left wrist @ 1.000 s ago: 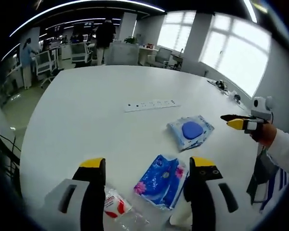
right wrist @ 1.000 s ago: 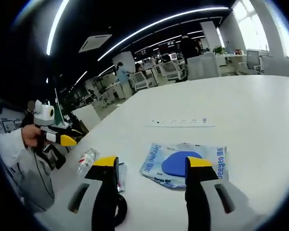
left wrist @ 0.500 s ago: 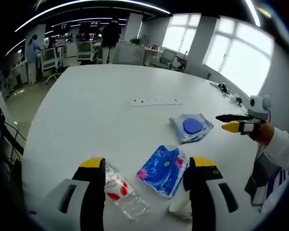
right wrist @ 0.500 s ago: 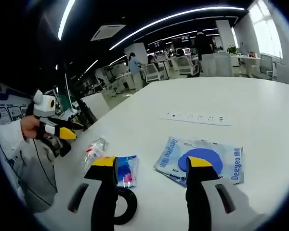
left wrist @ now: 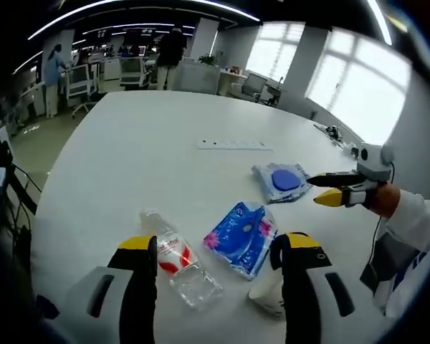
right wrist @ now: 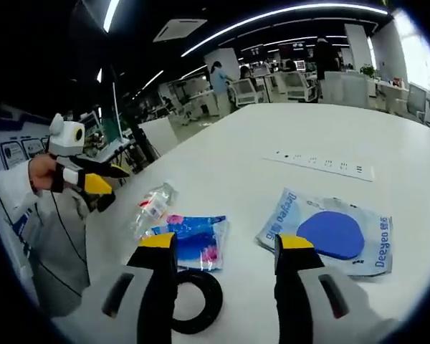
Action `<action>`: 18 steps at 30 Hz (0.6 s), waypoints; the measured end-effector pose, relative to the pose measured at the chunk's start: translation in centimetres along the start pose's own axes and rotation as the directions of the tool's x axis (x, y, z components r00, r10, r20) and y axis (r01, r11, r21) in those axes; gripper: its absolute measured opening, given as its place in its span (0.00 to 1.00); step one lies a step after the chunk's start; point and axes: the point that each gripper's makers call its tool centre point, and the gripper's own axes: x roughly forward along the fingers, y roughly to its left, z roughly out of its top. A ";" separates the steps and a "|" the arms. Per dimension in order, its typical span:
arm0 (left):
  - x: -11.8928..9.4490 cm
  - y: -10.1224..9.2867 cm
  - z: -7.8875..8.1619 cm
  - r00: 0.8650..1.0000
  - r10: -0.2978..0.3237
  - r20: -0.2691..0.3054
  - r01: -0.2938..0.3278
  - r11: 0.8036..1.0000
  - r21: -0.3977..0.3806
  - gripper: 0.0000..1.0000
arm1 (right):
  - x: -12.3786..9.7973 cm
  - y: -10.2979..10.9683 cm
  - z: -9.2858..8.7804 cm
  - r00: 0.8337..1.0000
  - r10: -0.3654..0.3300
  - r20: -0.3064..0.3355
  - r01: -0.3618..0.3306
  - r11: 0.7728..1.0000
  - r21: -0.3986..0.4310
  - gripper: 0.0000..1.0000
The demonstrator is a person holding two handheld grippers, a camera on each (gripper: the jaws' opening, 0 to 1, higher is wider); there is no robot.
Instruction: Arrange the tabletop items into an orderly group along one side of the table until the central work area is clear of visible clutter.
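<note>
presently on the white table (right wrist: 258, 136): wipes pack (right wrist: 330, 233) printed "deeyeo"; blue floral tissue pack (right wrist: 190, 240); clear bottle (right wrist: 152, 208), red-white label unreadable; black ring (right wrist: 193, 301); power strip (right wrist: 322, 164). left gripper (left wrist: 218, 247) and right gripper (right wrist: 226, 244) both spread, holding nothing.

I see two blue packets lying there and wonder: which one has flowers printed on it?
The floral pack, lying beside the plastic bottle: bright blue with pink flowers. The other packet, nearer the power strip, shows a plain blue oval instead.
</note>
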 end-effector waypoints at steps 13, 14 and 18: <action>-0.4 -0.2 -1.6 1.000 -0.014 -0.011 0.014 1.000 -0.023 0.71 | 3.0 1.1 -2.2 0.997 0.040 -0.072 -0.043 0.998 -0.040 0.49; -0.4 -0.2 -1.7 1.000 -0.014 -0.011 0.014 1.000 -0.025 0.71 | 3.2 1.1 -2.4 0.996 0.041 -0.081 -0.045 0.998 -0.043 0.49; -0.5 0.2 -1.9 1.000 -0.011 -0.010 0.010 0.999 -0.038 0.71 | 4.1 1.2 -3.1 0.993 0.051 -0.104 -0.056 0.997 -0.049 0.48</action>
